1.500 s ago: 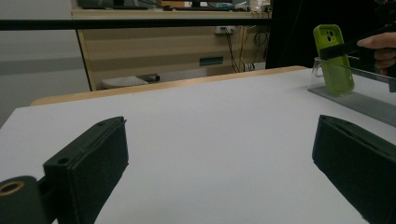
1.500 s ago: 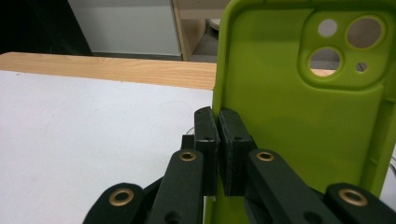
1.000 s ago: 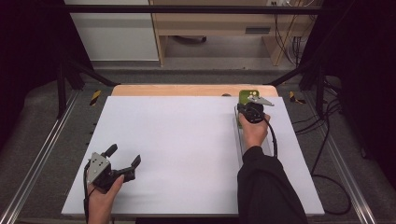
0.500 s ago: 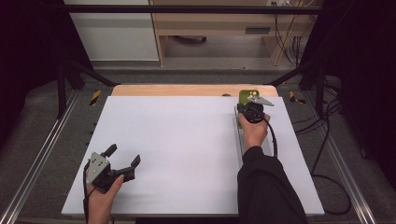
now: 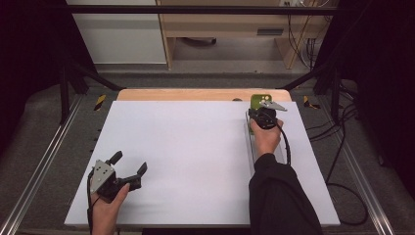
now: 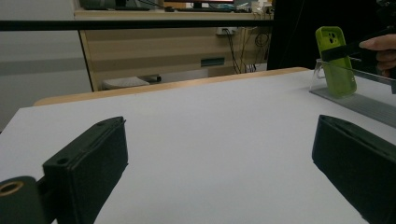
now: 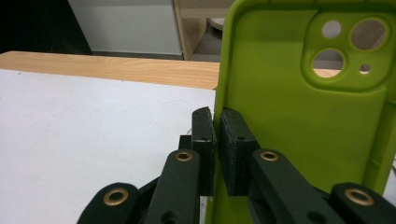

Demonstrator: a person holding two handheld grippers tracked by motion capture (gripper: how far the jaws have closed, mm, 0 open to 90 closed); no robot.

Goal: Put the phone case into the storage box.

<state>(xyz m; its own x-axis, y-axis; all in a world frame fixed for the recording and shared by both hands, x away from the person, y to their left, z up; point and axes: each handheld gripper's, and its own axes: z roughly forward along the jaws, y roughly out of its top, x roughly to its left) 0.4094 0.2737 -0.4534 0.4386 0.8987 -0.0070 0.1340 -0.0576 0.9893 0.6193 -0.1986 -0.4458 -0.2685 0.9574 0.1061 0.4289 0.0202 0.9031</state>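
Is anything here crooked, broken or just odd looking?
Nothing stands out. The green phone case stands upright at the clear stand on the far right of the white table, its side edge pinched by the right gripper. I see no damage or spill. The left gripper rests open near the front left.

Overhead forward-down view; two low tool-mounted close-ups
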